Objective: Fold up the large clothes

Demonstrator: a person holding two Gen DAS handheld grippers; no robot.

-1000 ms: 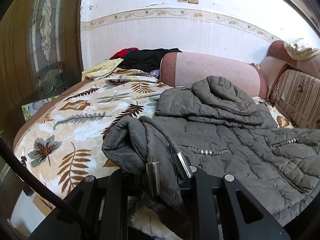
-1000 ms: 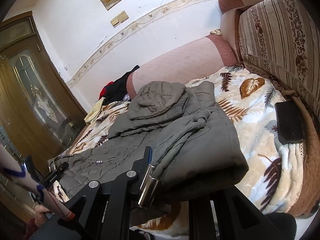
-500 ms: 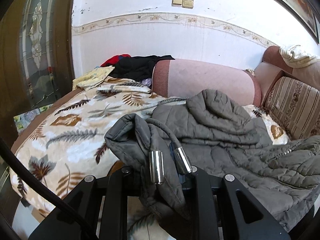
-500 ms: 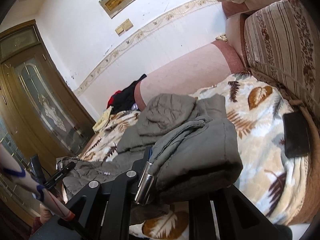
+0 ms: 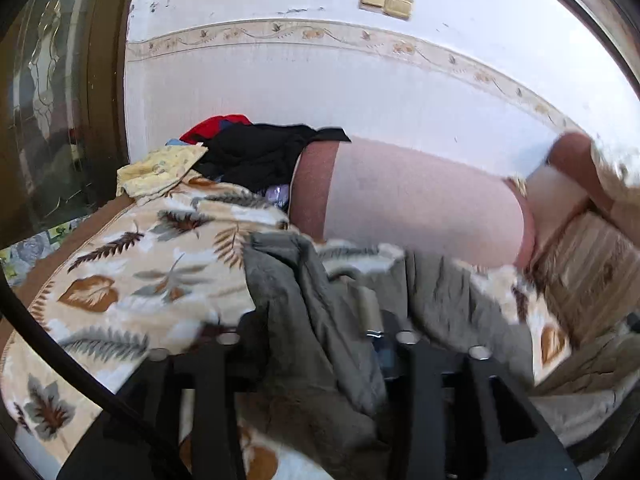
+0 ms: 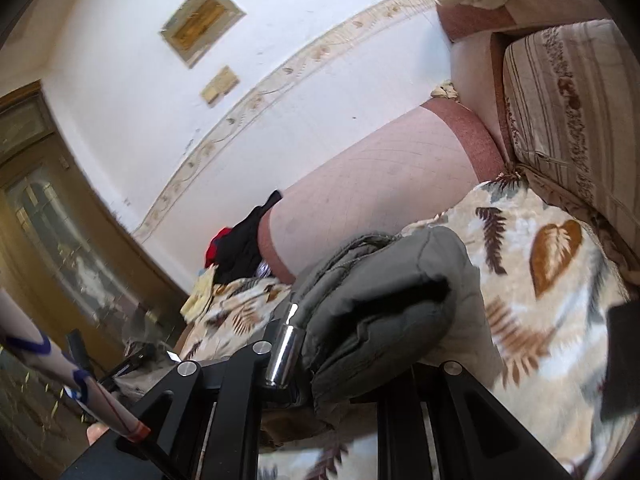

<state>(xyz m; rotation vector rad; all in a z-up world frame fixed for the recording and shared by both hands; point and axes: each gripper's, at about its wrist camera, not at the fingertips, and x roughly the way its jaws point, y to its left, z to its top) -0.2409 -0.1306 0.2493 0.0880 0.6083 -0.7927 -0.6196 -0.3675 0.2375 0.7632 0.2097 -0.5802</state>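
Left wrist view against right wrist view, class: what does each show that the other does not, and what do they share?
Only the left wrist view shows the left gripper; its jaws have just been opening, with the grey jacket draped between them.

Only the right wrist view shows the right gripper shut on a thick fold of that jacket, a striped cushion, a dark flat object at the right edge, and a framed picture.

Both show the leaf-patterned blanket, the pink bolster, the black clothes and the wall switch.
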